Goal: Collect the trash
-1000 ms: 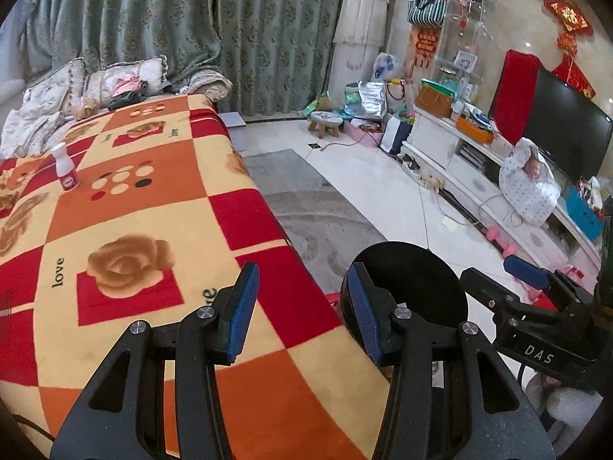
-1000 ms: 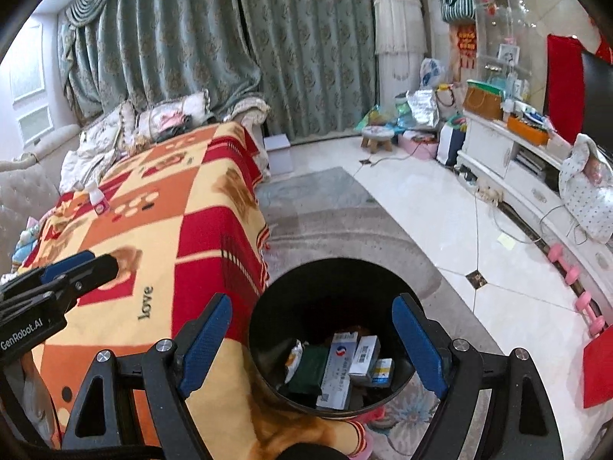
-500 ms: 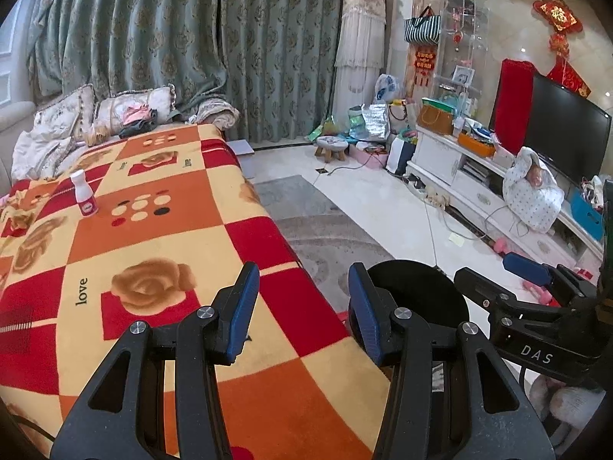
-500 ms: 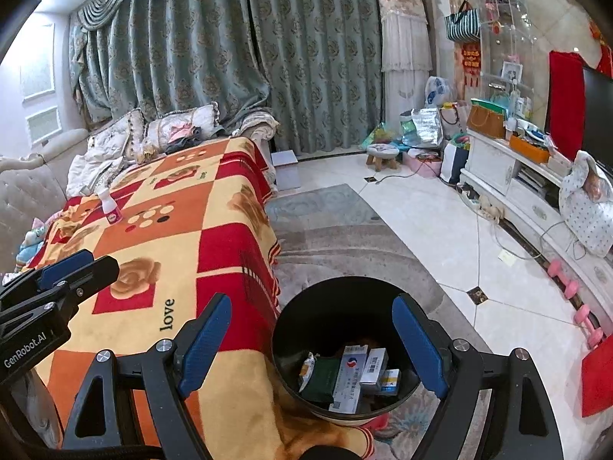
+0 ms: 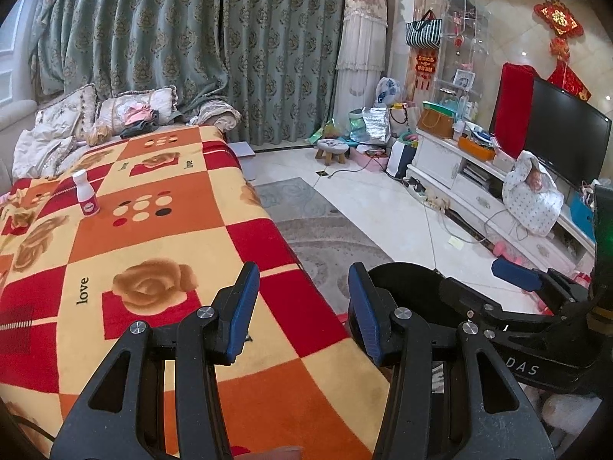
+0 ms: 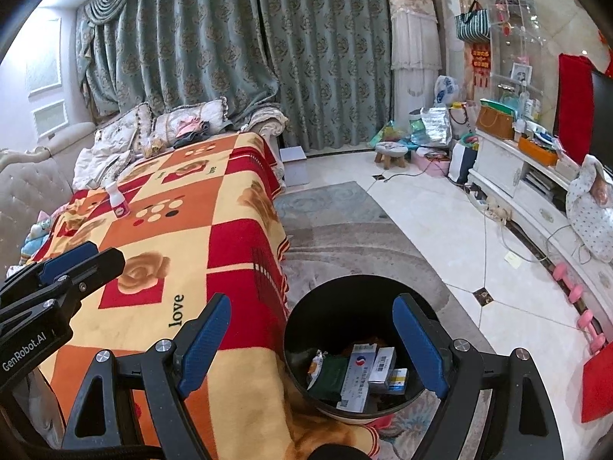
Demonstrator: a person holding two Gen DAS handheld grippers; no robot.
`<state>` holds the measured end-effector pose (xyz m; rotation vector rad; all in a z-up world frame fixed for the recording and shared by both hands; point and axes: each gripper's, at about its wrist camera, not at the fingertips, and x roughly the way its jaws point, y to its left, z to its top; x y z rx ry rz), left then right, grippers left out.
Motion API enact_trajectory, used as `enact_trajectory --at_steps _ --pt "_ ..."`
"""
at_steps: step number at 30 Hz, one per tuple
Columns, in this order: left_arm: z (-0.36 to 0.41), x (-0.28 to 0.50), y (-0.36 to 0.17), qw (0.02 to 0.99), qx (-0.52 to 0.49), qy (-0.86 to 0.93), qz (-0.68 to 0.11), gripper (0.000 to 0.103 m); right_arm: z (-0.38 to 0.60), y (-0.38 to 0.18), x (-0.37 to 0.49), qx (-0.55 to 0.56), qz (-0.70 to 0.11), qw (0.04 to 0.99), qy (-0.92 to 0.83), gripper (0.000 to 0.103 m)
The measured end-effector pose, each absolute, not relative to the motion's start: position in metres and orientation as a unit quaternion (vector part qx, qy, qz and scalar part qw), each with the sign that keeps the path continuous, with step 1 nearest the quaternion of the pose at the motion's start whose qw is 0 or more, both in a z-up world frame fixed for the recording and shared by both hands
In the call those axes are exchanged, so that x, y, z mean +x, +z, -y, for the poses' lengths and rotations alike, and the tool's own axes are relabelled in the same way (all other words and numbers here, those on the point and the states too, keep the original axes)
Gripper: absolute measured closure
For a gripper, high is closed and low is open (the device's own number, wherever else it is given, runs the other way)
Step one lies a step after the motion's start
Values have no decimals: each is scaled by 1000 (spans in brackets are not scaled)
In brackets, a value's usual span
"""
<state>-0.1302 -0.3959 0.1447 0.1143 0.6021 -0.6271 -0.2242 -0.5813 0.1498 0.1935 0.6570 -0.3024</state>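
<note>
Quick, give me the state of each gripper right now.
Left gripper: open, nothing between its jaws, over the blanket.
Right gripper: open wide, empty, above the black bin.

Heavy grey-green patterned curtains (image 6: 214,46) cover the far wall from the ceiling down, topped with a draped valance. In front of them a sofa (image 6: 30,188) with tufted pale upholstery carries a checked blanket (image 5: 153,230) in red, orange and cream with rose prints, and cushions (image 5: 126,111) are piled at its far end. The floor (image 6: 440,222) is glossy pale tile with small dark diamond insets, partly covered by a grey swirl-patterned rug (image 6: 345,237). Along the right wall runs a low white cabinet (image 5: 459,168) crowded with boxes and bags, with a dark television (image 5: 563,134) above it and red knot ornaments (image 5: 559,23) on the beige marble wall. A small wooden stool (image 5: 332,150) stands near the curtains.
</note>
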Motion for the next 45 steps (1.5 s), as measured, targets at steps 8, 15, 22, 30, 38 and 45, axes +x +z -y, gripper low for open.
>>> enact_trajectory --at_steps 8,15,22,30,38,45 --pt "395 -131 144 905 54 -302 -294 56 581 149 -220 91 -328 929 -143 18" --pt "397 -133 144 905 54 -303 -293 56 583 148 -218 92 -332 928 -144 18" --pt "400 -135 143 905 54 -304 -294 56 583 148 -216 90 -335 927 -143 18" --pt "404 -138 142 903 56 -304 -297 56 583 147 -215 90 -338 926 -143 18" --pt "407 -139 138 902 57 -306 -299 56 585 146 -214 91 -341 925 -143 18" --pt "409 -140 137 901 58 -307 -301 56 585 145 -213 93 -343 924 -143 18"
